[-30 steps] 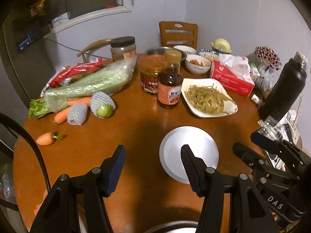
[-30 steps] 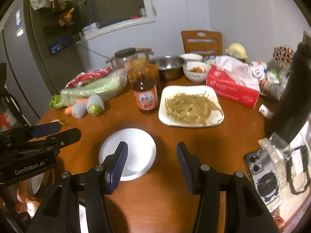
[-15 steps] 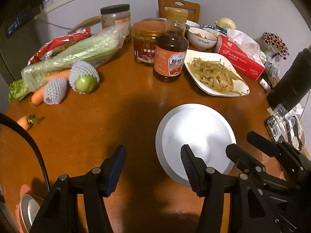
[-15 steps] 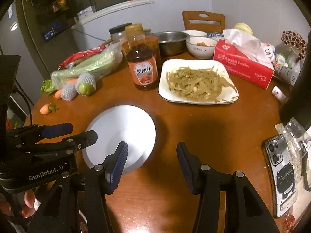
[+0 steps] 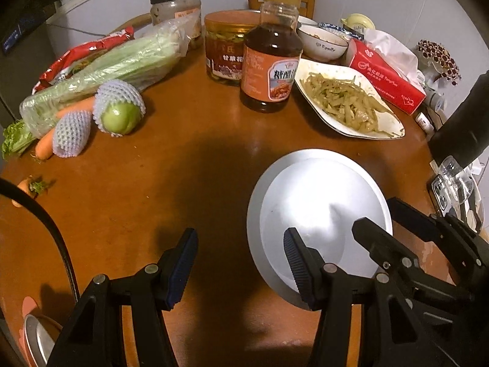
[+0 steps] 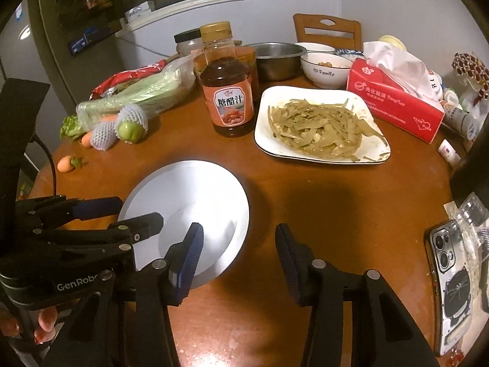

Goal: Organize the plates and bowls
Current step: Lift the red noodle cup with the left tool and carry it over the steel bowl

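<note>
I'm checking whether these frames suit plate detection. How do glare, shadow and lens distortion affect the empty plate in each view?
Left wrist view: the empty plate shows a bright glare patch in its middle; a dark shadow covers the table beside it; fisheye bends the table edge. Right wrist view: the plate's far half glares, a shadow lies right of it, and the corners vignette to black.
</note>
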A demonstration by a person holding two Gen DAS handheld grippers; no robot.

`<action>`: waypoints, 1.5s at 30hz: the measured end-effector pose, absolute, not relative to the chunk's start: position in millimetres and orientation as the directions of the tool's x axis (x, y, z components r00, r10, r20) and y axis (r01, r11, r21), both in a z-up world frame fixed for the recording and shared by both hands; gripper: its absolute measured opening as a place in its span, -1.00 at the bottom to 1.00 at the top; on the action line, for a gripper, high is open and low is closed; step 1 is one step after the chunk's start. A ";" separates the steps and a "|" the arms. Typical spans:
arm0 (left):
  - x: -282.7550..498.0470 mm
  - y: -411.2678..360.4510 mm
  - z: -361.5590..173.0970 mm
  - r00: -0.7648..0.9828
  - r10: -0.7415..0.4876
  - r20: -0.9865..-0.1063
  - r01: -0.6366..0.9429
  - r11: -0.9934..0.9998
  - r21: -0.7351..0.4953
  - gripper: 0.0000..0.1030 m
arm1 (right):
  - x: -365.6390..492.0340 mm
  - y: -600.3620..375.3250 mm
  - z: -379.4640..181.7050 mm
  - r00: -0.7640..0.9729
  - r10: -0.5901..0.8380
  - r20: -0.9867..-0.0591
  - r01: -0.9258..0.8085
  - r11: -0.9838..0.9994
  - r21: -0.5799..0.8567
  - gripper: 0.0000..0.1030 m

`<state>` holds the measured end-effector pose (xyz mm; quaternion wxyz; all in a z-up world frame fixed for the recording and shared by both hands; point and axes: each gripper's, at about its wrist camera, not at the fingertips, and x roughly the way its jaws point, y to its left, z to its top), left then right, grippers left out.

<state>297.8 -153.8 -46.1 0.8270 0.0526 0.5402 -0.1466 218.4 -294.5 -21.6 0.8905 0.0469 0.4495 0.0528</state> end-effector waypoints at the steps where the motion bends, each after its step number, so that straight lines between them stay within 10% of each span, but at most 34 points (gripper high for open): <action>1: 298.0 -154.6 -47.6 0.371 -0.184 -0.910 0.302 0.951 -0.069 0.10 | 219.2 -294.3 -23.1 0.587 0.139 -0.798 -0.055 0.990 0.133 -0.15; 13: 291.8 -160.8 -47.7 0.359 -0.216 -0.908 0.347 0.934 -0.085 -0.35 | 220.5 -283.5 -26.2 0.579 0.164 -0.799 -0.099 0.986 0.131 -0.44; 45: 217.4 -116.7 38.0 0.516 -0.247 -0.820 0.324 0.943 -0.080 -0.35 | 156.6 -245.4 48.5 0.690 0.211 -0.692 -0.184 0.976 0.114 -0.54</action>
